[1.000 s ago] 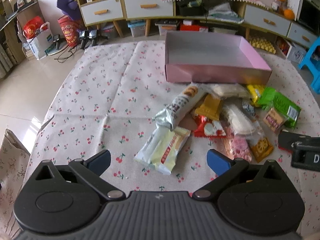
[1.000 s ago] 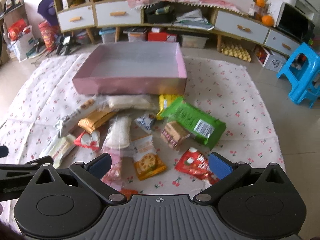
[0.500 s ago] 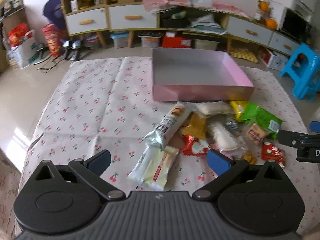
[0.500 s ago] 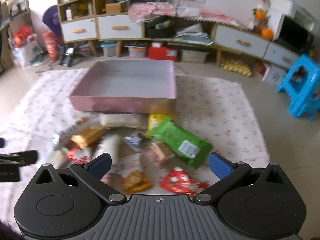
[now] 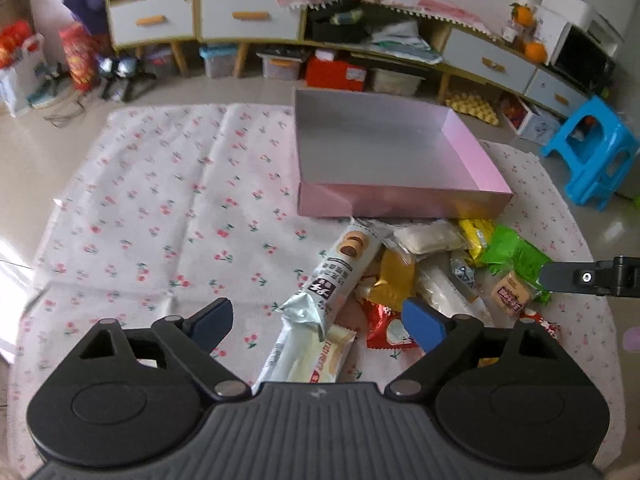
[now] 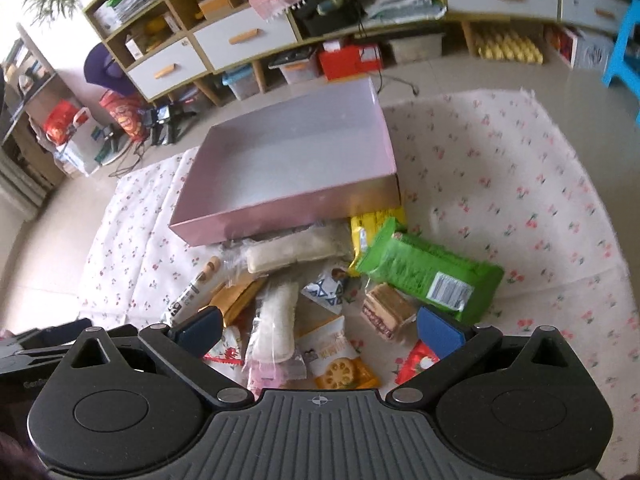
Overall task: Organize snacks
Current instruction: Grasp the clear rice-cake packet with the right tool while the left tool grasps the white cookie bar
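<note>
From the left wrist view, your left gripper [image 5: 318, 322] has just been closing a little: its jaws are still wide, but narrower than a second ago, and they press on nothing. The long cookie packet [image 5: 342, 270] and the cream wafer packet [image 5: 316, 360] now lie between the fingers, where a second ago the wafer sat ahead of them, so you have lined up on that pair. The pink box [image 5: 404, 200] sits toward the far edge of the cherry-print cloth [image 5: 160, 208], empty, with the snack pile against its near wall. Nothing is sorted yet; this looks like the first pick.

From the right wrist view, your right gripper [image 6: 320, 330] stands wide open and holds nothing. The view has rolled since a second ago, so the box now sits skewed. The white rice-cracker packet [image 6: 274, 320] and the orange biscuit packet [image 6: 340, 364] lie between its fingers, the green packet [image 6: 428, 276] just beyond the right one. Either hand could take a packet next; the box is near.
</note>
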A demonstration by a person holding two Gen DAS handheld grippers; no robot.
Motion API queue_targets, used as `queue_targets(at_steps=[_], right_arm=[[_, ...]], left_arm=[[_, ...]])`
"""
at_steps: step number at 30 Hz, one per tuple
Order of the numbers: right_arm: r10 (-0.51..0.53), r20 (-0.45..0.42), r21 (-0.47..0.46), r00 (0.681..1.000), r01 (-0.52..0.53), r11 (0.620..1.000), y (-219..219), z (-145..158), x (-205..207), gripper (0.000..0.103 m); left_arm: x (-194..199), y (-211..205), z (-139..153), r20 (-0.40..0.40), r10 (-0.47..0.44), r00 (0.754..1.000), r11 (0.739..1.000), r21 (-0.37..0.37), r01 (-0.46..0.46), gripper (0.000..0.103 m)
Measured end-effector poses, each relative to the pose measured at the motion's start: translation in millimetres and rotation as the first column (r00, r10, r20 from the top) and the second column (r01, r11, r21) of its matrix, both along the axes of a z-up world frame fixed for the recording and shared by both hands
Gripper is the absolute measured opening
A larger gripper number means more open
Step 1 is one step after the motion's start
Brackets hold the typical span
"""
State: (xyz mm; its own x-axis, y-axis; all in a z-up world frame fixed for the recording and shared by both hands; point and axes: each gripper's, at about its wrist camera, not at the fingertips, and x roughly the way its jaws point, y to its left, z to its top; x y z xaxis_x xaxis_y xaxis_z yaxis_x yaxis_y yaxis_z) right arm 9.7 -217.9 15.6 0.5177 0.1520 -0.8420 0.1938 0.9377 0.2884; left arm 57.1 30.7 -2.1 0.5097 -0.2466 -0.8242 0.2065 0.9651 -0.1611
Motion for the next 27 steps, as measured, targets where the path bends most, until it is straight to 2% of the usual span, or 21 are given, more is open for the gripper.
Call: queue_targets(at_steps=[6, 11, 16, 20, 25, 27], right_arm=[[-0.001, -0.002, 0.083, 1.0, 0.001, 0.997, -12, -15, 15, 0.101], [0.033, 0.0, 0.233, 0.999, -0.032, 0.972, -12, -31, 24, 0.094], [0.077, -0.017, 0.223, 0.997, -0.071, 0.972, 2, -39, 30, 0.073], [0.1, -0.039, 0.215, 0.994, -0.09, 0.972, 11, -45, 36, 0.066], [0.102, -0.082, 0.162, 0.991, -0.087, 0.983, 20, -54, 42, 0.049], [0.095, -0.103, 0.149, 0.99, -0.079, 0.986, 22, -58, 44, 0.048]], left_arm=[[22, 9, -17, -0.03, -0.03, 0.999, 0.998, -0.054, 0.028, 0.079], [36, 15, -33, -0.026, -0.123, 0.992, 0.983, -0.138, 0.119, 0.057], [39, 12, -42, -0.014, -0.204, 0.979, 0.968, -0.153, 0.2, 0.048], [42, 6, -50, -0.019, -0.242, 0.97, 0.964, -0.122, 0.238, 0.045], [45, 1, -56, -0.017, -0.251, 0.968, 0.964, -0.094, 0.248, 0.041], [47, -2, -59, -0.017, -0.255, 0.967, 0.964, -0.086, 0.253, 0.041]])
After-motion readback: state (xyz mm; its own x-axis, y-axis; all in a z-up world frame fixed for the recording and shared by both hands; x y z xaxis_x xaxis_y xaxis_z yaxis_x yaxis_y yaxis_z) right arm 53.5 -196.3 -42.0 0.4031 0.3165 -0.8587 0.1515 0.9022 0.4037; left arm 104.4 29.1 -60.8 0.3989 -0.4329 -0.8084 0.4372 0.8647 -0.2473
